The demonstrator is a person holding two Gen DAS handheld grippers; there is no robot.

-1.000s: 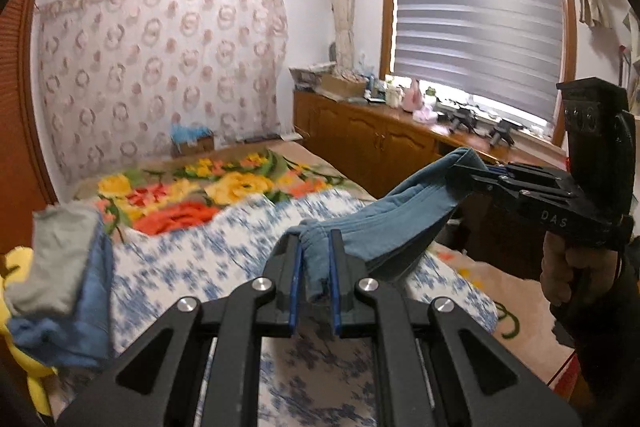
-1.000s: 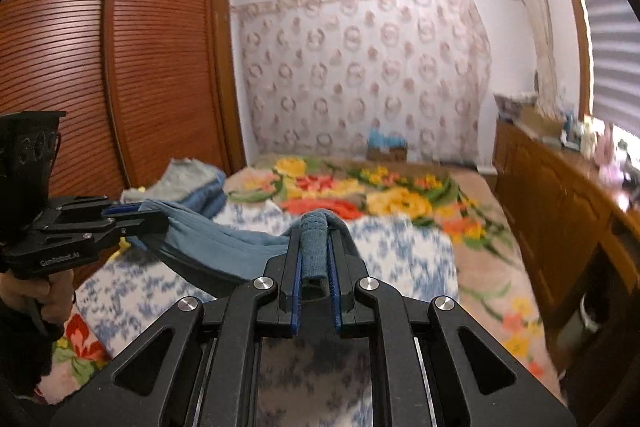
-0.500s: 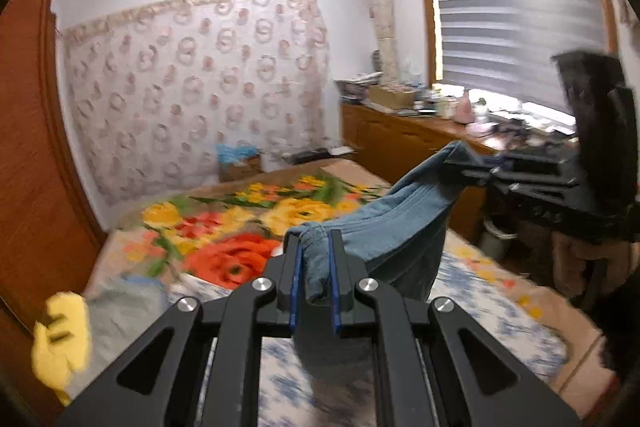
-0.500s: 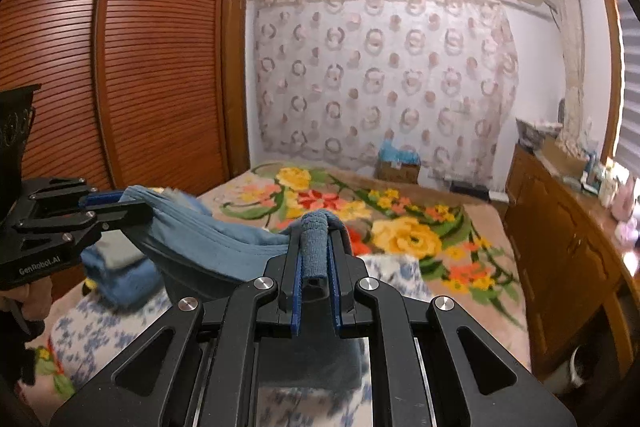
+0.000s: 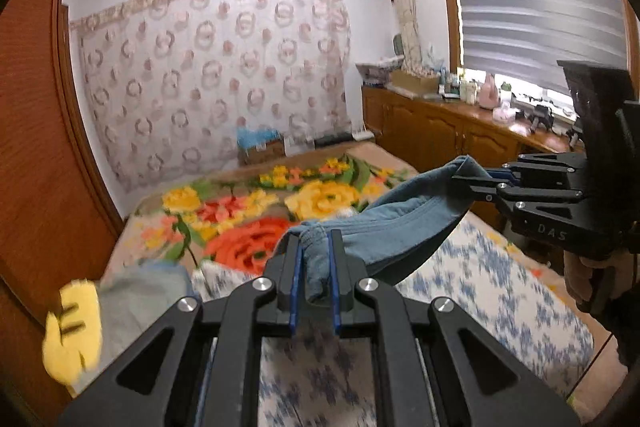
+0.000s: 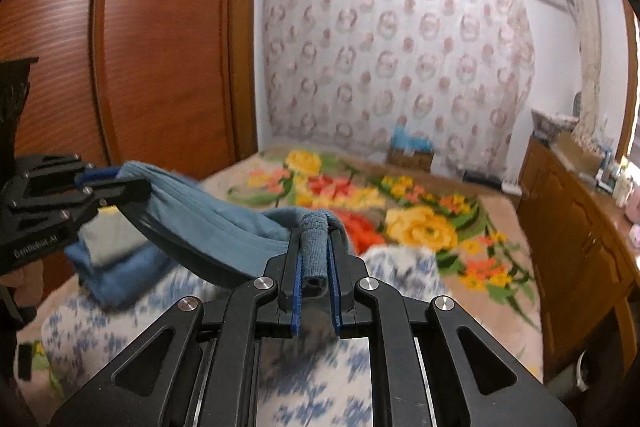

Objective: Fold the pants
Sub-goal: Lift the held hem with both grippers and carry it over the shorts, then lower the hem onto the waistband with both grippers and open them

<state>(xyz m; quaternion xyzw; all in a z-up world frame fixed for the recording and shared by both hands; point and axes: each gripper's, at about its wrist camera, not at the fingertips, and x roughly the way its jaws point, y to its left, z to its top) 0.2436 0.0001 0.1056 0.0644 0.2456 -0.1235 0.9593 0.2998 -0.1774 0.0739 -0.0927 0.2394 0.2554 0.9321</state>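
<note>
Blue pants (image 5: 404, 223) hang in the air between my two grippers, above the bed. My left gripper (image 5: 315, 247) is shut on one bunched end of the pants; it also shows at the left of the right wrist view (image 6: 108, 183). My right gripper (image 6: 316, 239) is shut on the other rolled end of the pants (image 6: 224, 223); it shows at the right of the left wrist view (image 5: 464, 183). The cloth sags in a shallow curve between them. The lower part of the pants is hidden behind the fingers.
The bed has a blue-and-white floral sheet (image 5: 480, 291) and a bright flowered blanket (image 5: 248, 211). A stack of folded clothes (image 6: 116, 259) lies at the bed's left side by a wooden wardrobe (image 6: 160, 39). Wooden cabinets (image 5: 440, 135) run along the right under the window.
Both grippers have lifted and tilted the pants upward over the bed, then dipped slightly. Both stay shut on the pants, which remain stretched between them.
</note>
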